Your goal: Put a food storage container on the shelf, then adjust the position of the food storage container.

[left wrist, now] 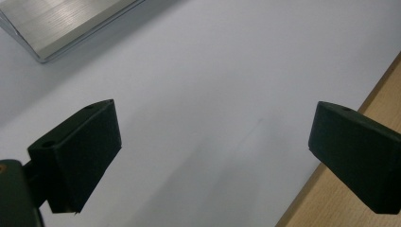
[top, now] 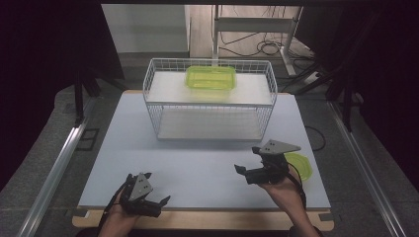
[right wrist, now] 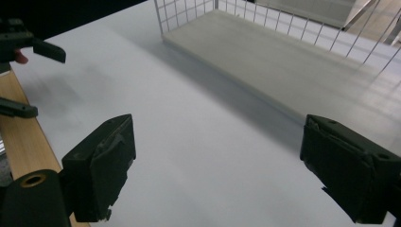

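Right now the right gripper (top: 247, 165) sits low over the pale blue table (top: 197, 163), on the right side near the front. Its two black jaws stand wide apart and nothing is between them. In the right gripper view they frame bare table top, with the wire rack (right wrist: 293, 42) up ahead.

Just behind that gripper and a little to its right lies a green lid (top: 301, 164), flat on the table near the right edge. The gripper and the hand under it cover part of the lid. The jaws point away from it, toward the middle of the table, and do not touch it.

At the back of the table stands the white wire rack (top: 210, 98) with two shelves. A green box (top: 210, 78) rests on the top shelf, near the middle. It is well apart from the lid.

The left gripper (top: 160, 200) rests at the front left, close to the wooden edge (top: 207, 219) of the table. Its jaws are wide apart too and hold nothing. In the left gripper view they show plain table between them, with wood at the right corner (left wrist: 331, 203).
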### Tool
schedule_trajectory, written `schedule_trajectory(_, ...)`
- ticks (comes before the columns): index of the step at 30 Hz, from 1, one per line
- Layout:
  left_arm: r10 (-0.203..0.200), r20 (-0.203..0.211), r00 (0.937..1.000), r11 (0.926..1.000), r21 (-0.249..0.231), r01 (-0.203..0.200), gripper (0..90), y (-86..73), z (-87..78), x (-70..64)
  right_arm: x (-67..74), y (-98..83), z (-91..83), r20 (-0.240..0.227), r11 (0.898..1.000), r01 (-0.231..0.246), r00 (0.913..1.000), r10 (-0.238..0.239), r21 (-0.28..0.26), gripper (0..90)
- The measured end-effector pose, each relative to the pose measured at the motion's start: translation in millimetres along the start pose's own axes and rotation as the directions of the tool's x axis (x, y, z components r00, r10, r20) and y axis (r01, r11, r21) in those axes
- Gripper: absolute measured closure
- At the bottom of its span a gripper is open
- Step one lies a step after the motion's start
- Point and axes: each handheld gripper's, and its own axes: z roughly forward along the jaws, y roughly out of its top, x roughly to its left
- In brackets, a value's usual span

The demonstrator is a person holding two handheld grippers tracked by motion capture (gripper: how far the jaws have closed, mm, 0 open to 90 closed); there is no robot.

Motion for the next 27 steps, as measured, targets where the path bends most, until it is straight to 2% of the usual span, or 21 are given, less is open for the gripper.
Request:
schedule_trajectory(8, 0.015, -0.013, 0.9998, 0.9998, 0.013, -0.015, 2.6, 0.0, 1.3, -2.5, 6.2, -27.2, 5.5, 0.016, 1.0, 0.014, 0.9998, -0.014, 0.018, 12.3)
schedule_trajectory(14, 0.027, -0.016, 0.9995, 0.9994, 0.023, -0.026, 2.5, 0.0, 2.6, -4.3, 8.8, -43.9, 12.2, 0.018, 0.998, 0.019, 0.9996, -0.021, 0.064, 11.8)
schedule_trajectory(22, 0.03, -0.019, 0.9994, 0.9991, 0.029, -0.029, 2.2, -0.6, 2.4, -3.6, 10.9, -51.8, 23.6, 0.013, 0.992, 0.044, 0.9988, -0.046, 0.118, 9.7)
schedule_trajectory(27, 0.028, -0.02, 0.9994, 0.9992, 0.028, -0.027, 2.2, -0.9, 2.2, -2.1, 8.9, -51.5, 21.5, 0.026, 0.991, 0.04, 0.9987, -0.043, 0.127, 2.4)
